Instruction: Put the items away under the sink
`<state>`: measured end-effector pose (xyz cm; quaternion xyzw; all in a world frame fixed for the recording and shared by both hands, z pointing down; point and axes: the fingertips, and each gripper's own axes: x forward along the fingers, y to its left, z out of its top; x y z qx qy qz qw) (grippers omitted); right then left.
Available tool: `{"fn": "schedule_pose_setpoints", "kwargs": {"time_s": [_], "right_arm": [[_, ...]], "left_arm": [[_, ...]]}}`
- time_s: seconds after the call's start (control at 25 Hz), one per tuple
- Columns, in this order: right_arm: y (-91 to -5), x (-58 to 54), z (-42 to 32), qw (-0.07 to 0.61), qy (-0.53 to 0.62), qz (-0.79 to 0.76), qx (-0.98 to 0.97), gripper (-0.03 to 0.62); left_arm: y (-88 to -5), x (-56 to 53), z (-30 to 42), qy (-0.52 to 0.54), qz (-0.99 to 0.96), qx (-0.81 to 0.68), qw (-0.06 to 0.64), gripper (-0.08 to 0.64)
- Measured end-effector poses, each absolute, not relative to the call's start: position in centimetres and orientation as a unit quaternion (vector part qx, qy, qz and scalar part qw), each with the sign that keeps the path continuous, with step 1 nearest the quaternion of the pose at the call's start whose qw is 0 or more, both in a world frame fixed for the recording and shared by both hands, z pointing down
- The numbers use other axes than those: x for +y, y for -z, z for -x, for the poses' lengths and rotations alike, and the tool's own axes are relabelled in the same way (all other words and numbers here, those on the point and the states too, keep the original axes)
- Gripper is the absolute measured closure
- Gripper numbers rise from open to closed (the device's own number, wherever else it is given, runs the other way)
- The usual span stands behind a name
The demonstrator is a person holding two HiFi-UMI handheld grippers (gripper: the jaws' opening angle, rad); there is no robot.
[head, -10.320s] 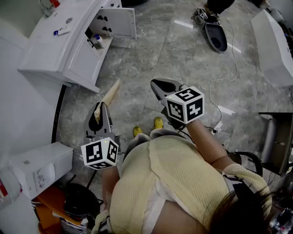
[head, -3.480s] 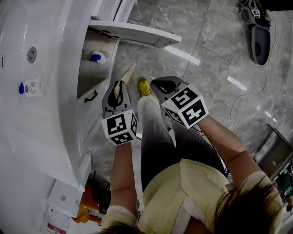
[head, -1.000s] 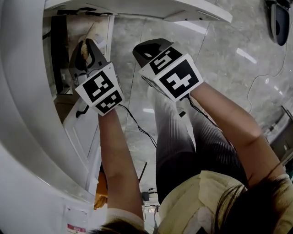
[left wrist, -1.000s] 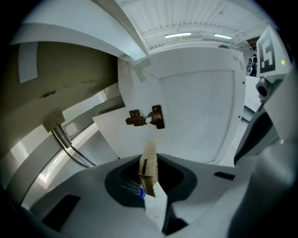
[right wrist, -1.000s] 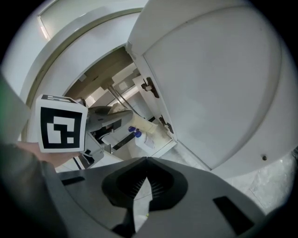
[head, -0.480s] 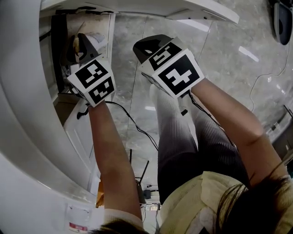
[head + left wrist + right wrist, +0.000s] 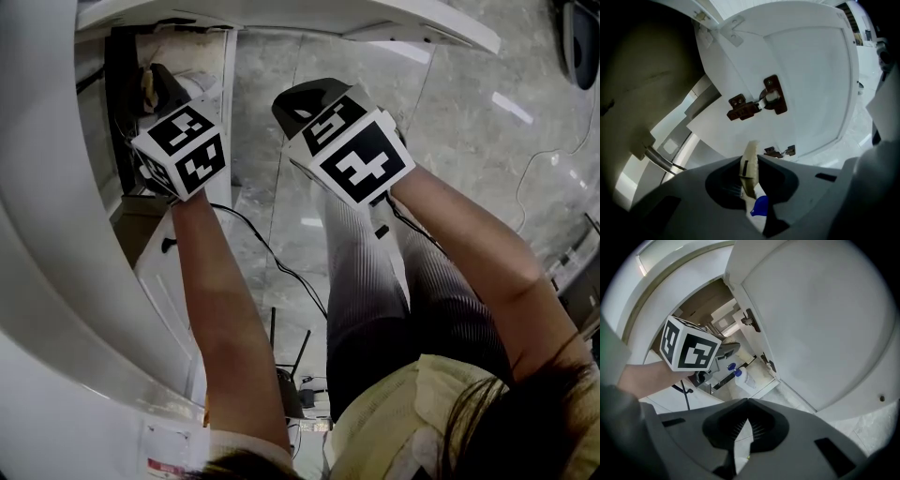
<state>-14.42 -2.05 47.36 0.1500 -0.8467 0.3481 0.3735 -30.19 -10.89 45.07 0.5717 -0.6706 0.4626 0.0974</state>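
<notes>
My left gripper (image 7: 157, 86) reaches into the open cabinet under the white sink (image 7: 42, 187). It is shut on a flat cream-coloured tube-like item (image 7: 749, 165) with a blue end near the jaw roots; a bit of the cream item (image 7: 146, 86) shows in the head view. In the left gripper view the left gripper (image 7: 749, 157) faces the inner side of the white cabinet door (image 7: 811, 84) and its brown hinge (image 7: 761, 101). My right gripper (image 7: 305, 98) hovers outside the cabinet over the floor, jaws together, nothing in them. The right gripper (image 7: 747, 401) looks toward the cabinet opening.
A white bottle with a blue cap (image 7: 743, 377) stands on the cabinet floor near the door (image 7: 815, 329). A metal pipe (image 7: 658, 157) runs inside the cabinet. The open door's top edge (image 7: 281, 14) lies ahead. Black cables (image 7: 272, 267) trail on the marble floor.
My left gripper has pushed up and left, deeper into the cabinet, with the cream item. The right gripper has stayed about where it was.
</notes>
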Motion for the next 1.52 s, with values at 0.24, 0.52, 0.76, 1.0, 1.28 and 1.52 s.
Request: {"fn": "schedule_pose_setpoints", "kwargs": {"time_s": [0.24,0.52,0.76,1.0,1.28,1.52], "right_arm": [[-48.1,-3.1,15.3,0.367,-0.346,-0.161,-0.848,0.566],[-49.6,-4.4,17.1,0.361,-0.344,-0.174,-0.849,0.566],[-49.8,-4.4,18.7,0.355,-0.347,-0.174,-0.850,0.566],[-50.1,-3.8,18.6,0.359,-0.344,-0.169,-0.851,0.566],[-50.7,-3.6,17.8,0.368,-0.349,-0.169,-0.845,0.566],[-50.7,-3.8,18.1,0.365,-0.352,-0.172,-0.845,0.566]], "left_arm": [[-45.9,-11.2,30.9,-0.471,-0.570,-0.666,0.097,0.480],[-47.5,-11.3,31.9,-0.485,-0.561,-0.663,0.101,0.480],[-48.1,-11.5,33.4,-0.488,-0.547,-0.672,0.107,0.480],[-49.2,-12.2,34.2,-0.498,-0.543,-0.669,0.100,0.479],[-50.6,-12.3,35.8,-0.495,-0.529,-0.678,0.126,0.479],[-51.4,-13.1,36.4,-0.510,-0.529,-0.668,0.117,0.477]]}}
